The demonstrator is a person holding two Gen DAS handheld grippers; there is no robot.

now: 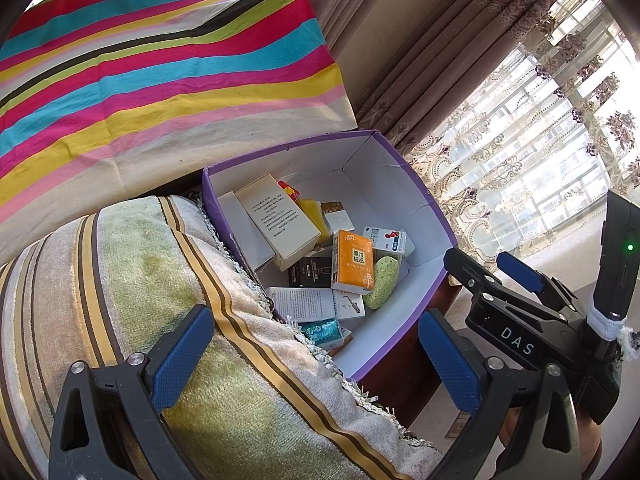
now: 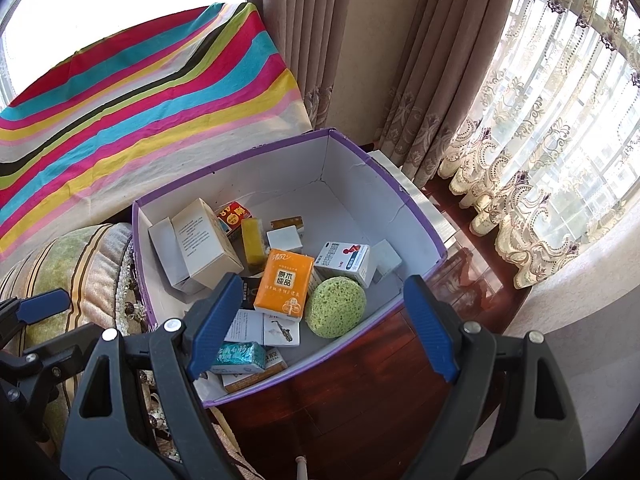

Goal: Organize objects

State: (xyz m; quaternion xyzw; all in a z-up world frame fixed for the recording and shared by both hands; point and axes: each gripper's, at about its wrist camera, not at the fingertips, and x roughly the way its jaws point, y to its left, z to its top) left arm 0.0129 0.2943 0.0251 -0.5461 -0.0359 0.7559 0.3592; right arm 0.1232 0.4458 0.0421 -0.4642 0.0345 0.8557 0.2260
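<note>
A purple box with a white inside [image 1: 394,184] [image 2: 360,184] stands on a dark wooden stand. It holds several small items: an orange tissue pack [image 1: 354,262] [image 2: 285,282], a round green sponge [image 1: 382,282] [image 2: 336,306], white cartons [image 1: 280,222] [image 2: 204,242], a yellow sponge [image 2: 254,242] and a teal packet [image 2: 240,354]. My left gripper [image 1: 316,356] is open and empty above the cushion and the box's near corner. My right gripper [image 2: 320,324] is open and empty just above the box's near edge; it also shows in the left wrist view [image 1: 486,262].
A striped green and beige cushion [image 1: 120,280] lies left of the box. A rainbow-striped cloth [image 1: 160,72] covers the surface behind. Brown curtains [image 2: 312,40] and lace curtains [image 2: 540,160] hang at the back and right. The dark wooden stand [image 2: 360,392] shows under the box.
</note>
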